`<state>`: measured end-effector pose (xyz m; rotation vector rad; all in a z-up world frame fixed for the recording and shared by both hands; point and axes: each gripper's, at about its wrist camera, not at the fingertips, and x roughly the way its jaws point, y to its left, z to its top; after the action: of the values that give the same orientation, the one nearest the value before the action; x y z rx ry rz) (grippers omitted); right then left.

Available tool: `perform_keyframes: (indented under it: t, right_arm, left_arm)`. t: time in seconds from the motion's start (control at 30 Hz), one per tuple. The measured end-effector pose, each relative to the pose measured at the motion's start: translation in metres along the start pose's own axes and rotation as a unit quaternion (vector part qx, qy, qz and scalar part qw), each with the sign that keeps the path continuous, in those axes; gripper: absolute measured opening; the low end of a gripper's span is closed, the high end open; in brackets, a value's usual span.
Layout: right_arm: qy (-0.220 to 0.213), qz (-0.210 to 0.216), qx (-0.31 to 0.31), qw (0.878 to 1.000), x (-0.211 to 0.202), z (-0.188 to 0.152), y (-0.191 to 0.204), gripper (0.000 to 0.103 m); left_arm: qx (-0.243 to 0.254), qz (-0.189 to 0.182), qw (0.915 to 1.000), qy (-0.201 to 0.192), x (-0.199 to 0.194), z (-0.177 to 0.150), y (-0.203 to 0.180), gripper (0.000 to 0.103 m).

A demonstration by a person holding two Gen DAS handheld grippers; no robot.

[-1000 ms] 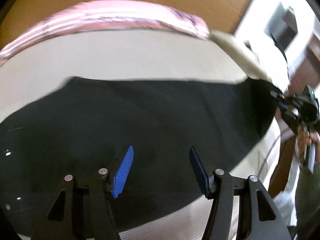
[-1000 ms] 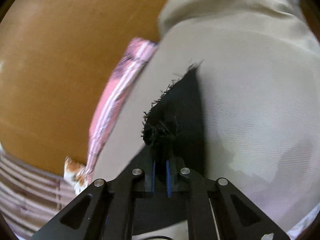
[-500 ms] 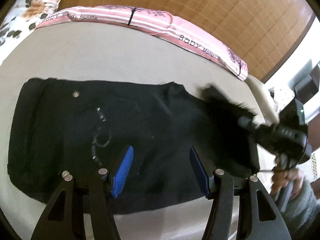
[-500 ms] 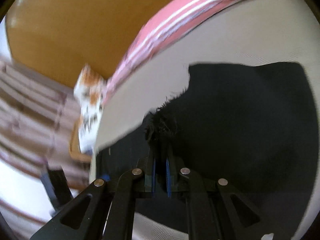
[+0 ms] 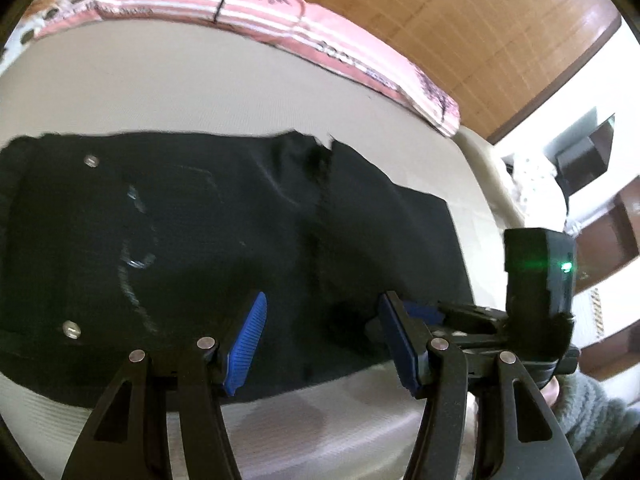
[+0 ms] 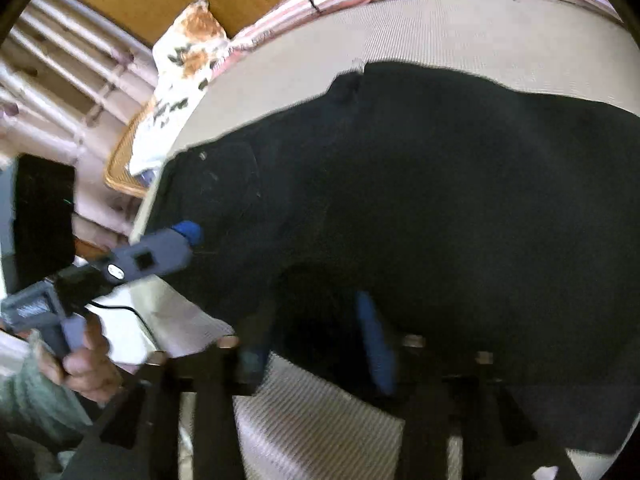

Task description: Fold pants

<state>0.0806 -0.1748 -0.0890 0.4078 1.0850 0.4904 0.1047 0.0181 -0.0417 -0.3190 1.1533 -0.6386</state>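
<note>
Fingers (image 5: 246, 342) of both grippers stand spread, the right's (image 6: 374, 344) just opened, above black folded pants (image 5: 200, 232) on the beige bed (image 5: 160, 88).

The left gripper (image 5: 322, 340) has black triangular-cutout arms with silver screws and ribbed blue pads (image 5: 246, 344). At three o'clock the right gripper (image 5: 412, 314) carries a black box (image 5: 538, 268) with a green light. A grey-green knit sleeve (image 6: 28, 396) shows at eight o'clock, with a thin black cable (image 6: 120, 309) nearby.
</note>
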Motion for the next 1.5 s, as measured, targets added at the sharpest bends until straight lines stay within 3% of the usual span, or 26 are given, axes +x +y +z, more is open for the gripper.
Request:
perform_keyframes:
  t: [0.17,0.3,0.47,0.77,0.97,1.03,1.27,1.5]
  right_arm:
    - [-0.073,-0.001,0.072,0.995,-0.049,-0.005,-0.029,0.052]
    - [-0.108,-0.003,0.121,0.987,-0.069,-0.009,-0.052,0.052]
    - [-0.111,0.003,0.154,0.982,-0.067,-0.014,-0.068,0.052]
    - [-0.102,0.013,0.168,0.98,-0.059,-0.015,-0.076,0.052]
    - [-0.111,-0.001,0.179,0.977,-0.064,-0.016,-0.083,0.053]
    - [-0.11,-0.02,0.182,0.977,-0.066,-0.016,-0.085,0.053]
    - [-0.101,-0.067,0.176,0.977,-0.079,-0.021,-0.09,0.054]
    - [-0.08,-0.1,0.156,0.979,-0.071,-0.027,-0.097,0.053]
  left_arm:
    - [-0.047,-0.054,0.9964,0.046,0.015,-0.003,0.003,0.059]
    - [-0.087,-0.073,0.9899,0.084,0.033,-0.003,0.006,0.059]
    - [-0.125,-0.066,0.9832,0.115,0.052,-0.003,0.013,0.059]
    - [-0.121,-0.047,0.9842,0.12,0.068,0.003,0.0,0.058]
    - [-0.102,-0.018,0.9866,0.126,0.082,0.007,-0.009,0.027]
    - [-0.105,-0.018,0.986,0.128,0.082,0.005,-0.008,0.012]
    - [-0.065,-0.02,0.9936,0.09,0.053,-0.004,-0.027,0.009]
    - [-0.074,0.008,0.9907,0.114,0.073,-0.014,-0.01,0.009]
